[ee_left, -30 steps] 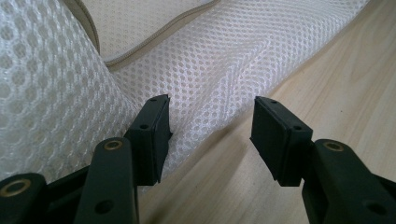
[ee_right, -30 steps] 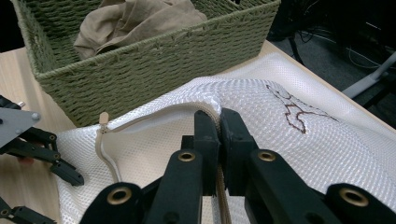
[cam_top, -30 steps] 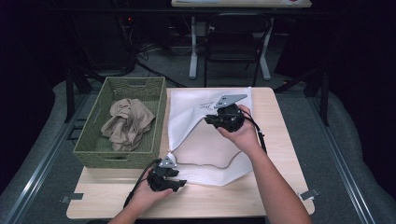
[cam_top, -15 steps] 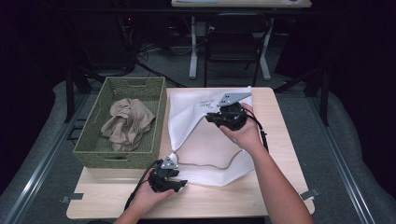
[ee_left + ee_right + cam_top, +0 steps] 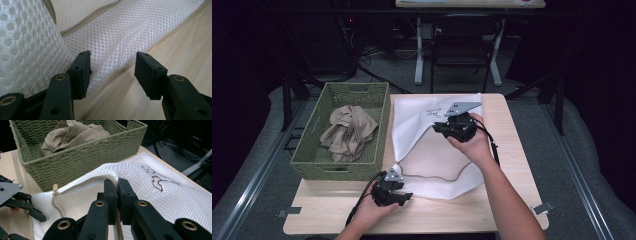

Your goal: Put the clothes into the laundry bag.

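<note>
At the table's near edge, the left gripper (image 5: 391, 192) rests with jaws parted and holding nothing; the white mesh laundry bag (image 5: 422, 130) begins just ahead at twelve o'clock, its hem touching one pad. The bag's zipped opening runs toward one o'clock, where the right gripper (image 5: 447, 126) pinches the upper edge, lifting it. At ten o'clock stands a green wicker basket (image 5: 377, 135) holding tan clothing (image 5: 348, 131).
</note>
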